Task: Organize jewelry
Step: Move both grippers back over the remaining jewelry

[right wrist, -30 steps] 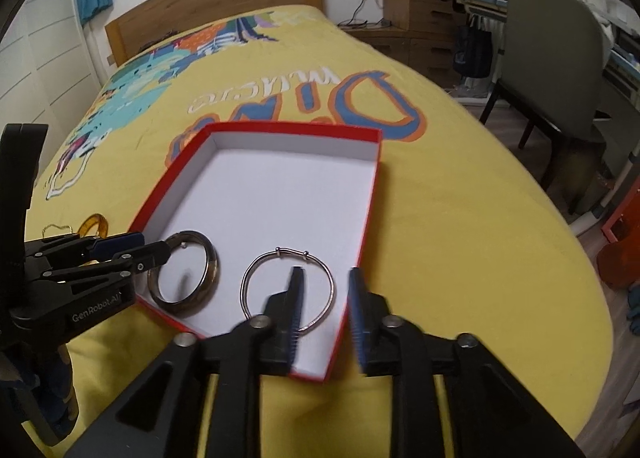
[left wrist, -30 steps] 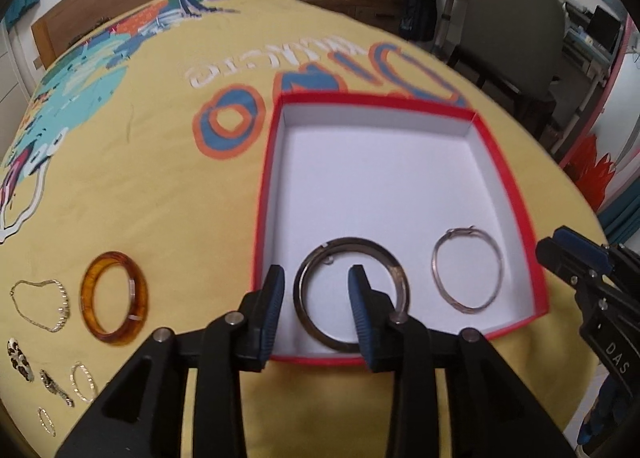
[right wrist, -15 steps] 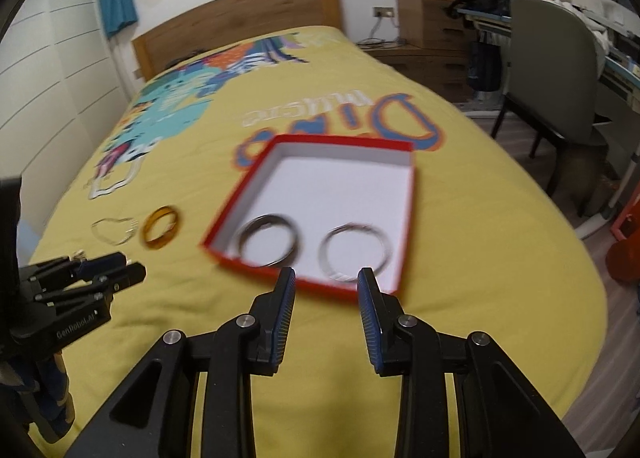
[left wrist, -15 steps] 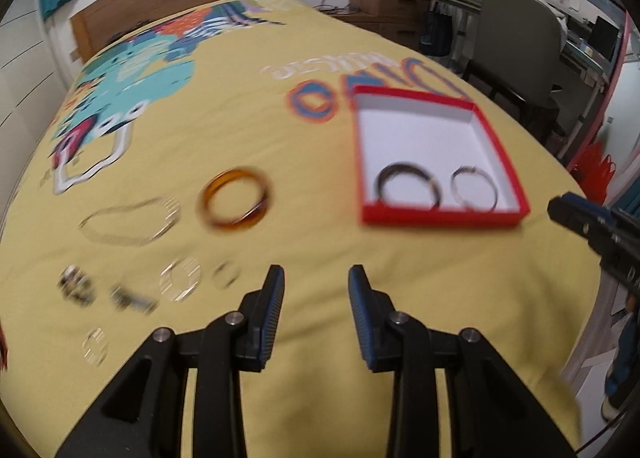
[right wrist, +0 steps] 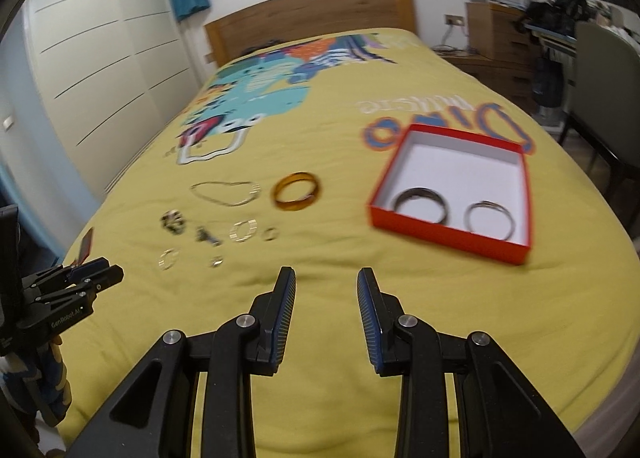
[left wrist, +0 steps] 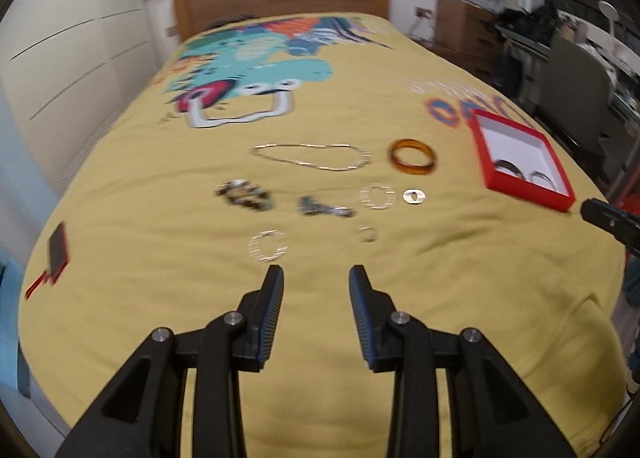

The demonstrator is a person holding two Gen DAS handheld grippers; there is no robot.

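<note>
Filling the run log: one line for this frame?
left gripper: open, empty | right gripper: open, empty | red box: two bangles inside | amber bangle: on bedspread

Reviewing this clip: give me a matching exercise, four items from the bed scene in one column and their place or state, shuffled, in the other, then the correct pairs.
Items
1. amber bangle
2. dark metal bangle
3. left gripper
4. thin chain necklace

Places or states
A. lying inside the red box
B. open, holding nothing
C. on the yellow bedspread, just left of the box
D. laid in a loop on the bedspread, left of the amber bangle

Pairs: 1-C, 2-A, 3-B, 4-D
</note>
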